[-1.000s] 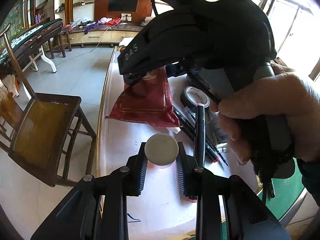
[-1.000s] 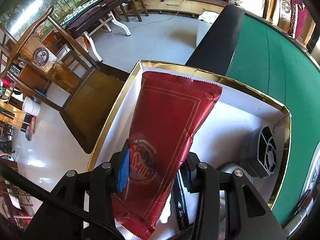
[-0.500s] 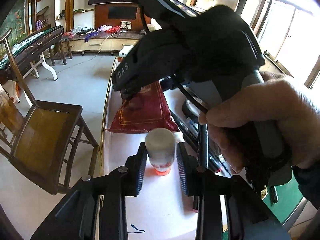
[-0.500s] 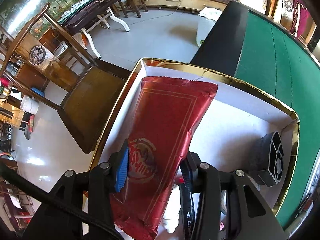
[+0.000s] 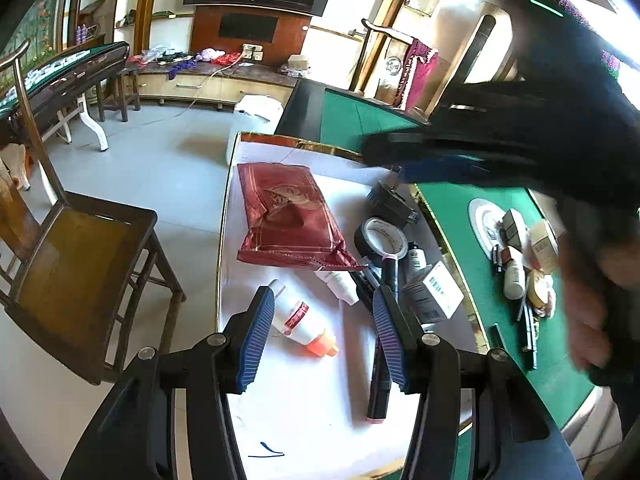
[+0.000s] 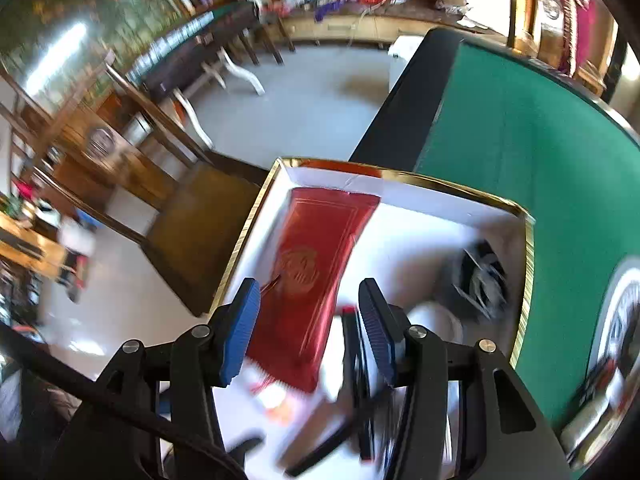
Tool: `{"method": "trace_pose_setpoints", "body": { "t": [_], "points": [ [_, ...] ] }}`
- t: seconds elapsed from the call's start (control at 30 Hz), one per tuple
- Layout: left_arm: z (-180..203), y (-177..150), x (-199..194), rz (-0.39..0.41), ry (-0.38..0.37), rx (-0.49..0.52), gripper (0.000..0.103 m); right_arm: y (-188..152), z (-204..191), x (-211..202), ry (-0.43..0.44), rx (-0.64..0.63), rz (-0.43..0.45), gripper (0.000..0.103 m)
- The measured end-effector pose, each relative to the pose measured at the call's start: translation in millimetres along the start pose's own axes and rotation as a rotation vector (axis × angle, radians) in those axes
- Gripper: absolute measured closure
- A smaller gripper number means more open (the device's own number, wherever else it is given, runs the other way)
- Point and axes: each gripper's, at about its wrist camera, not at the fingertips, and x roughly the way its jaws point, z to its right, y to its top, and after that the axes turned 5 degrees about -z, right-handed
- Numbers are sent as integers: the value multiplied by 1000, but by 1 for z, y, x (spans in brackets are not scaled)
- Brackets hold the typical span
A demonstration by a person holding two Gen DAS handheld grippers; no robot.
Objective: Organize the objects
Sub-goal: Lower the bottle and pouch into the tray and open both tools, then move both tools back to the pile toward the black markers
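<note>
A white box with a gold rim [image 5: 221,240] sits on the green table. In the left wrist view a white bottle with an orange cap [image 5: 298,318] lies on its side on the box floor. It is between the fingers of my left gripper [image 5: 324,300], whose jaws are opening and whose pads stand clear of it. A red foil packet [image 5: 288,216] lies flat further back. My right gripper [image 6: 308,292] hovers above the red packet [image 6: 316,272] with jaws opening and nothing pressed between them. In the left wrist view it is a dark blur at the upper right.
In the box there are also a black tape roll [image 5: 380,238], a black fan [image 5: 390,200], markers [image 5: 380,380] and a small carton [image 5: 434,292]. A white plate [image 5: 482,220] and small items sit on the green felt. A wooden chair [image 5: 80,280] stands left of the box.
The left gripper let go of the white bottle, which tipped onto its side. The right gripper released the red packet and rose up and away to the right.
</note>
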Motion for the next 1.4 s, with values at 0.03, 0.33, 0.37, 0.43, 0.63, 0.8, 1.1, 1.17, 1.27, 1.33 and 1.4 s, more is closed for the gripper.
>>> {"method": "trace_pose_setpoints", "body": {
  "t": [0.03,0.33,0.37,0.43,0.63,0.8,1.1,1.17,1.27,1.33,1.4],
  "points": [
    [-1,1,-1,-2,2,3,54,-11,5,-16,18,16,27,49],
    [54,21,-6,-63,-174,138,54,-168,84,-145,-162,283,211,46],
    [68,20,0,-91,-219,154,54,-189,96,-152,-188,337,206,46],
    [97,15,14,-173,-286,186,54,-226,114,-160,-217,429,194,46],
    [164,-19,59,-390,-390,228,54,-271,153,-161,-285,573,154,46],
    [211,-50,86,-480,-341,312,55,-280,158,-151,-360,549,101,46],
    [241,-68,130,-533,-99,338,69,-268,187,-145,-322,461,84,46],
    [250,-71,134,-514,-45,352,79,-262,198,-140,-308,434,67,46],
    [270,-73,135,-481,4,374,96,-259,211,-129,-250,410,34,46],
    [281,-77,134,-455,59,404,99,-255,217,-122,-228,392,5,46],
    [285,-80,130,-437,102,399,102,-251,220,-113,-168,370,-24,46]
  ]
}}
